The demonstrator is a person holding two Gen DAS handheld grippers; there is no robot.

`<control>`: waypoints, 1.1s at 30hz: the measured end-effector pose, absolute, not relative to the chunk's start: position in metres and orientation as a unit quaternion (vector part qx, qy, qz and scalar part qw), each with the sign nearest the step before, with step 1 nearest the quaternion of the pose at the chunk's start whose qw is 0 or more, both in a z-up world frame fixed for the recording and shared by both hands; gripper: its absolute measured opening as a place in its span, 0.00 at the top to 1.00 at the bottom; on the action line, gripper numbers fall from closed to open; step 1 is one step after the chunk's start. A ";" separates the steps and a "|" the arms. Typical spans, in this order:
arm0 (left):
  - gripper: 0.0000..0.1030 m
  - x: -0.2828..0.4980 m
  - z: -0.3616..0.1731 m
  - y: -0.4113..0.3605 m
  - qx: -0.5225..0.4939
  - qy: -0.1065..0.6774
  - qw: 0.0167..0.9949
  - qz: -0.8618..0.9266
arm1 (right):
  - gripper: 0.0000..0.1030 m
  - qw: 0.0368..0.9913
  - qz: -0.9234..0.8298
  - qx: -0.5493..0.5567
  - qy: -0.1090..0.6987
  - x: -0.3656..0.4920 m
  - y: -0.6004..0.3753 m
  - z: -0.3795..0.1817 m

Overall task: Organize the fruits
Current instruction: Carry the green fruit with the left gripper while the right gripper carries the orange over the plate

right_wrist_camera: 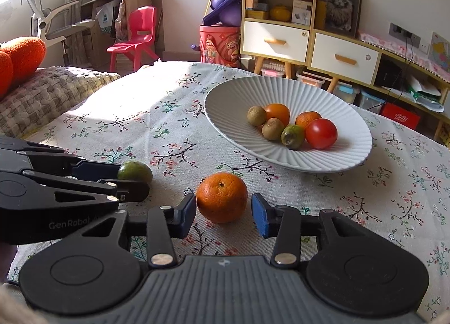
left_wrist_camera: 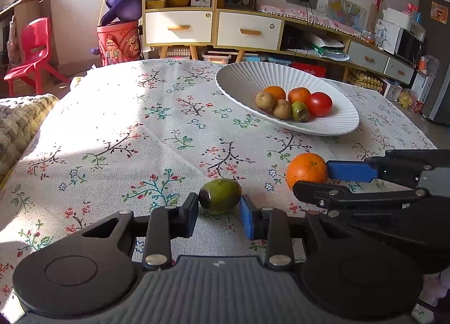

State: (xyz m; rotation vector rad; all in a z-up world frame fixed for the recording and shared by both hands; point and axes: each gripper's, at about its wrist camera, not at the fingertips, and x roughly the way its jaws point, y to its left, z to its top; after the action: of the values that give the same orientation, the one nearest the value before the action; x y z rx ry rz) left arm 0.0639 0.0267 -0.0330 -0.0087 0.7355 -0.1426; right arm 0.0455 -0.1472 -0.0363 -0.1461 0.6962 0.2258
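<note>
we find the left gripper closed on a small oval green fruit with a dark end, both blue pads touching its sides; the fruit sits low over the floral-print tablecloth, and we cannot tell whether it still touches the cloth. the right gripper stands around a round orange citrus fruit that rests on the cloth. its left pad is against the peel; a thin gap shows at the right pad, so we do not record a grip there. in the left wrist view the same orange lies just beside the green fruit, to its right, with the right gripper's fingers on either side of it.

beyond both fruits a white ribbed oval ceramic bowl sits on the table. it holds 6 pieces, clustered and touching: 2 brown kiwis, 2 oranges, 1 green fruit and 1 red tomato. the bowl is apart from both grippers.
</note>
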 end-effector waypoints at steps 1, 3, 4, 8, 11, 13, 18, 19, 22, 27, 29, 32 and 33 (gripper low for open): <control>0.84 0.064 -0.033 0.027 -0.004 0.359 0.931 -0.070 | 0.65 0.931 0.111 -0.072 0.340 0.045 -0.147 -0.036; 0.84 0.064 -0.033 0.027 -0.004 0.359 0.931 -0.070 | 0.65 0.931 0.111 -0.073 0.340 0.045 -0.147 -0.036; 0.84 0.064 -0.033 0.027 -0.004 0.359 0.931 -0.069 | 0.66 0.931 0.112 -0.073 0.340 0.045 -0.147 -0.036; 0.84 0.064 -0.033 0.027 -0.004 0.359 0.931 -0.070 | 0.66 0.930 0.112 -0.073 0.342 0.045 -0.147 -0.035; 0.84 0.064 -0.032 0.026 -0.004 0.358 0.931 -0.071 | 0.66 0.930 0.111 -0.072 0.343 0.045 -0.149 -0.035; 0.84 0.064 -0.032 0.025 -0.004 0.357 0.931 -0.072 | 0.67 0.930 0.109 -0.069 0.343 0.044 -0.151 -0.034; 0.84 0.065 -0.029 0.021 -0.005 0.353 0.933 -0.076 | 0.67 0.931 0.104 -0.063 0.343 0.042 -0.161 -0.032; 0.84 0.065 -0.028 0.021 -0.005 0.352 0.933 -0.077 | 0.67 0.932 0.103 -0.062 0.343 0.042 -0.163 -0.032; 0.84 0.066 -0.026 0.017 -0.006 0.349 0.934 -0.080 | 0.67 0.932 0.100 -0.059 0.343 0.039 -0.170 -0.030; 0.84 0.067 -0.021 0.010 -0.008 0.342 0.936 -0.088 | 0.67 0.935 0.094 -0.052 0.339 0.035 -0.183 -0.026; 0.84 0.068 -0.019 0.006 -0.009 0.339 0.936 -0.092 | 0.67 0.936 0.090 -0.049 0.336 0.034 -0.189 -0.023; 0.84 0.072 -0.016 -0.001 -0.009 0.336 0.937 -0.100 | 0.67 0.939 0.084 -0.043 0.330 0.036 -0.196 -0.018; 0.84 0.073 -0.015 -0.004 -0.008 0.334 0.937 -0.101 | 0.67 0.940 0.082 -0.040 0.328 0.037 -0.198 -0.017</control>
State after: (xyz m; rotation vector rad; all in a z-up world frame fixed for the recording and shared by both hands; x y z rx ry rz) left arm 0.0730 -0.0042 -0.0154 -0.0162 0.6822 -0.2067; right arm 0.0365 -0.1980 -0.0168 -0.0825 0.6686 0.1667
